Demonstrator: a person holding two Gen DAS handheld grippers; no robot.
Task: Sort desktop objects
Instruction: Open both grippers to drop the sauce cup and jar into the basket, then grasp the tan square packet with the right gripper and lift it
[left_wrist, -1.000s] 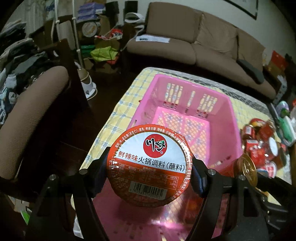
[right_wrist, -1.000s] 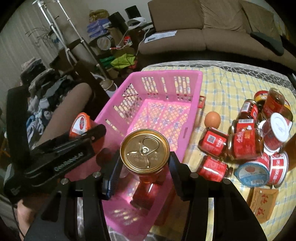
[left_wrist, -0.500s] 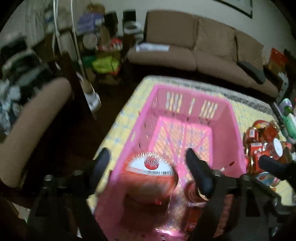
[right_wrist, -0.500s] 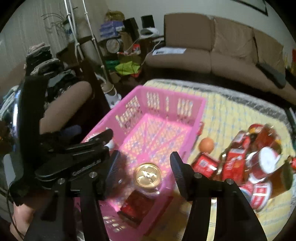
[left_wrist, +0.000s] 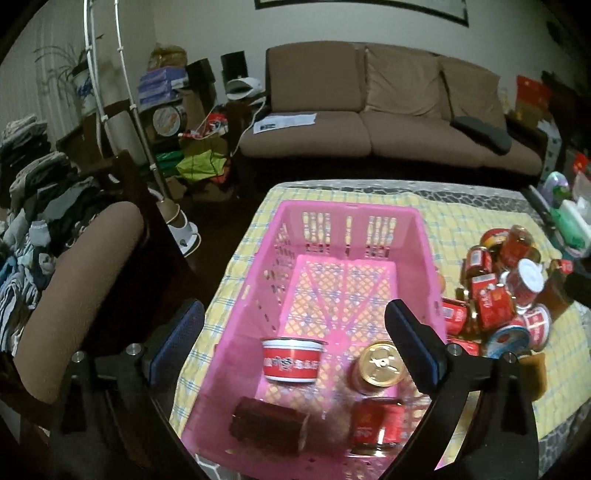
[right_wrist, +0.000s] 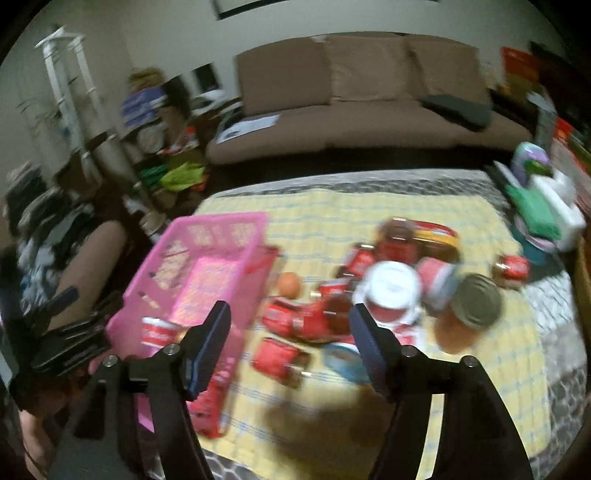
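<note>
Left gripper (left_wrist: 293, 332): we see its jaws spread wide and opening, nothing gripped; it hangs over the near end of the pink plastic lattice basket (left_wrist: 424, 251).
Right gripper (right_wrist: 290, 332): we see its jaws apart and opening, with nothing gripped; it hangs over the yellow checked tablecloth (right_wrist: 369, 199), right of the basket. This view is blurred.
Basket position: we find it on the left part of the tablecloth, long axis running near to far.
Basket contents: a red-and-white round sauce tub (left_wrist: 293, 360) stands near the middle; a gold-lidded glass jar (left_wrist: 380, 367) stands just right of it; a dark brown jar (left_wrist: 269, 428) lies on its side at the near wall; a red-labelled jar (left_wrist: 376, 424) lies just right of that.
Unsorted pile: we count many red-labelled jars and tins (left_wrist: 506, 291) heaped on the cloth, right of the basket.
Orange-brown egg (right_wrist: 288, 284): it lies on the cloth between basket and pile.
Background: a brown fabric sofa (left_wrist: 388, 122) stands beyond the far table edge.
</note>
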